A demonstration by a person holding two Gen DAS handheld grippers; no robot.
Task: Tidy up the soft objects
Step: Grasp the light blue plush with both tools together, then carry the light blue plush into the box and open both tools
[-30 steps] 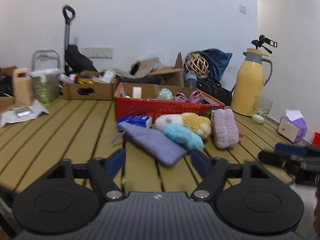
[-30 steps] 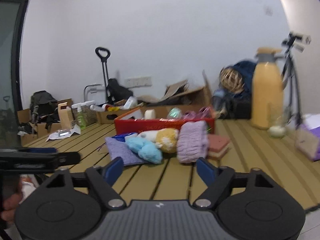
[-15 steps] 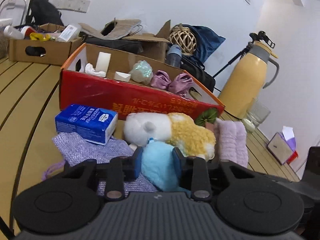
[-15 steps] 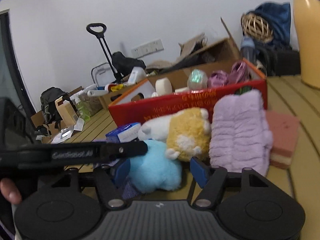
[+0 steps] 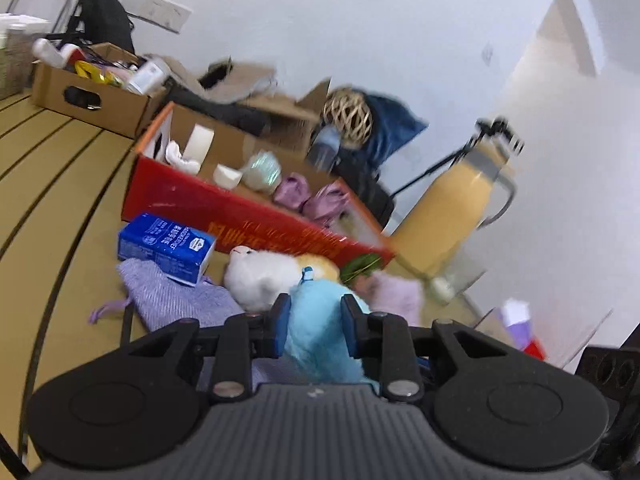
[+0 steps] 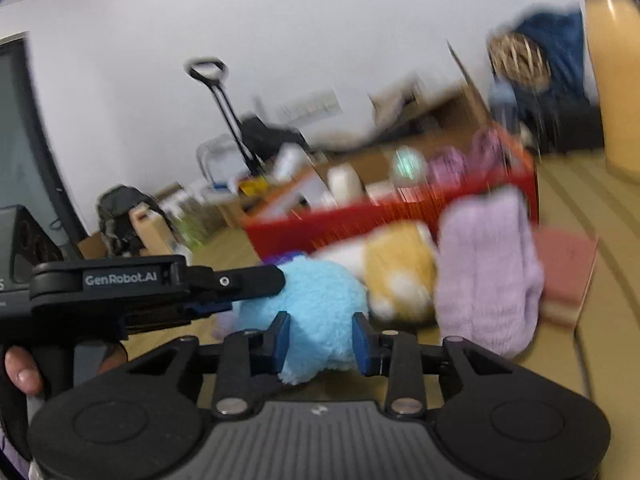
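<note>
Biggest change: I've brought both grippers in from well back at the counter (image 5: 60,168) edge right onto the toy pile, and the views now tilt hard. A second ago the jaws on both sides stood wide apart over bare slats; now the left gripper (image 5: 313,326) has its jaws pinching the blue plush (image 5: 320,320), blue pads pressed into the fur on either side. The right gripper (image 6: 320,340) has its jaws drawn in around the same plush (image 6: 316,304) from the other side. They look to be touching the fur, but the frame is motion-blurred, so I can't confirm a firm squeeze.

For the task: first soft item is grabbed, not yet sorted. The plush sits at the near edge of the pile, at 6 o'clock from the red box (image 5: 248,216), and seems slightly raised off the purple knit pouch (image 5: 172,300). I judge the next move is a carry into the box at 12 o'clock.

Compared with half a second ago, the left jaws have narrowed a little more on the plush and the right jaws have gone from half open to nearly closed.

Smaller items unchanged: white-and-yellow plush (image 5: 272,276) at 11 o'clock of the blue one, lilac fuzzy cloth (image 6: 486,272) at 2 o'clock, blue tissue pack (image 5: 166,246) on the pouch.
</note>
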